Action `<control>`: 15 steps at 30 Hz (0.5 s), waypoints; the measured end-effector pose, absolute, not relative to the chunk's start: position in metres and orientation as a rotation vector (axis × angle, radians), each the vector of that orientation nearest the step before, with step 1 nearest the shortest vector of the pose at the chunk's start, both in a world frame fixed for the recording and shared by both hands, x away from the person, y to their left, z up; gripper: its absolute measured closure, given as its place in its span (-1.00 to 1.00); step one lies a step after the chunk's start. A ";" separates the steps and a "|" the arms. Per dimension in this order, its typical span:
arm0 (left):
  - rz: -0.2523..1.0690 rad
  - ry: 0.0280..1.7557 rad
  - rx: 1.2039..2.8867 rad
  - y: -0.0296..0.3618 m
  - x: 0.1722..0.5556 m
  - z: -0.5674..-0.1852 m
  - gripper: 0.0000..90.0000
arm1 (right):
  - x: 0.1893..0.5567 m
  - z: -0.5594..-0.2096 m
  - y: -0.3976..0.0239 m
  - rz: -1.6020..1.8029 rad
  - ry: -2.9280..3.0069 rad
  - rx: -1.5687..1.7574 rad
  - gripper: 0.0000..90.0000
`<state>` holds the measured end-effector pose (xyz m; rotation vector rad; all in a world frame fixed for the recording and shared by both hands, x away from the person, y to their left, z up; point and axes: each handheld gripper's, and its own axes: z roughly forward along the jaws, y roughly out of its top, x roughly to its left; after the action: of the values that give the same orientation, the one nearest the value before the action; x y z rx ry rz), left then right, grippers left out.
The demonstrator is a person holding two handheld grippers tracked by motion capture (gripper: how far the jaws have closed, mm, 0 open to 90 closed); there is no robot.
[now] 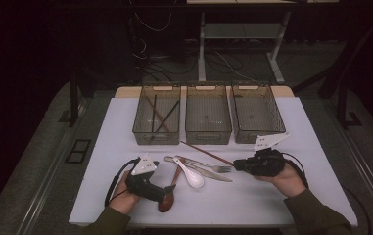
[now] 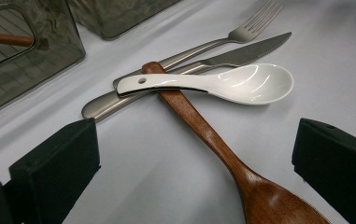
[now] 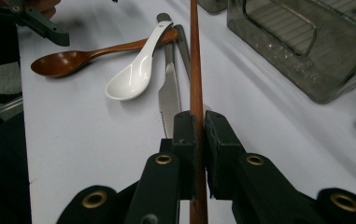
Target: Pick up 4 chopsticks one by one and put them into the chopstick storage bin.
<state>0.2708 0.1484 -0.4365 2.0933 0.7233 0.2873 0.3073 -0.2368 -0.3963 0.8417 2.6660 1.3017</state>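
Observation:
My right gripper (image 1: 239, 165) (image 3: 198, 125) is shut on a thin brown wooden chopstick (image 1: 206, 152) (image 3: 195, 56), which runs out past the jaws over the table toward the bins. A steel fork (image 1: 208, 165) (image 2: 213, 44), a steel knife (image 1: 216, 176) (image 3: 168, 98), a white ceramic spoon (image 1: 190, 175) (image 2: 241, 84) (image 3: 133, 74) and a brown wooden spoon (image 1: 167, 199) (image 2: 203, 126) (image 3: 73, 59) lie crossed mid-table. My left gripper (image 1: 163, 192) (image 2: 194, 140) stands open at the wooden spoon's bowl end, one jaw on either side, pads apart from it.
Three smoky clear bins stand in a row at the back of the white table (image 1: 282, 196). The left bin (image 1: 155, 138) holds dark chopsticks; the middle bin (image 1: 208, 138) and right bin (image 1: 252, 138) look bare inside. Dark floor and cables lie beyond.

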 end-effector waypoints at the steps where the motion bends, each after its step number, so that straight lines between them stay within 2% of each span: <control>1: 0.287 0.723 2.094 0.148 0.271 -0.437 -1.00 | 0.308 -0.395 -0.237 1.306 2.662 0.843 0.85; 15: 0.289 0.717 2.097 0.149 0.272 -0.437 -1.00 | 0.320 -0.382 -0.231 1.330 2.618 0.841 0.85</control>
<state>0.2717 0.1487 -0.4371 2.0975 0.7173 0.2893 0.3196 -0.2314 -0.3820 0.8408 2.6184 1.3304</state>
